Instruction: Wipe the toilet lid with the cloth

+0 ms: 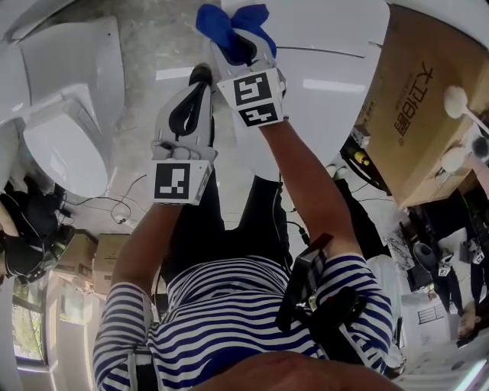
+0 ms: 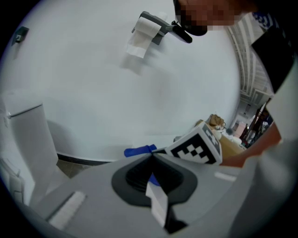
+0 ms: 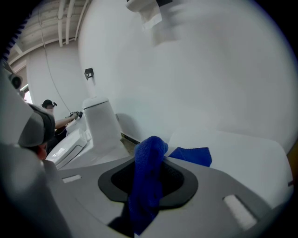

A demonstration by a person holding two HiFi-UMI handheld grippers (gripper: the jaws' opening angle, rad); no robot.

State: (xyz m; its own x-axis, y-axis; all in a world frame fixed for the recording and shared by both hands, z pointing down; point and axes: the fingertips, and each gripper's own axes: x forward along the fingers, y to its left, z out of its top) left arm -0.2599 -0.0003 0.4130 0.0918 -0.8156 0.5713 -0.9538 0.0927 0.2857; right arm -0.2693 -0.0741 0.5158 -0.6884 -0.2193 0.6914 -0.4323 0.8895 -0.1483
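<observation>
White lid (image 1: 328, 84) below: right gripper (image 1: 241, 47) pinches cloth (image 1: 229, 23); left gripper (image 1: 200, 76) closed, empty, just beside.

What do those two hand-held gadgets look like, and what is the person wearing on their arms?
The left gripper and right gripper are pale grey plastic shells, each with a black-lined hollow near the jaws. Each carries a marker cube, white with black squares: left cube, right cube. The person wears a short-sleeved shirt striped navy and white.
</observation>
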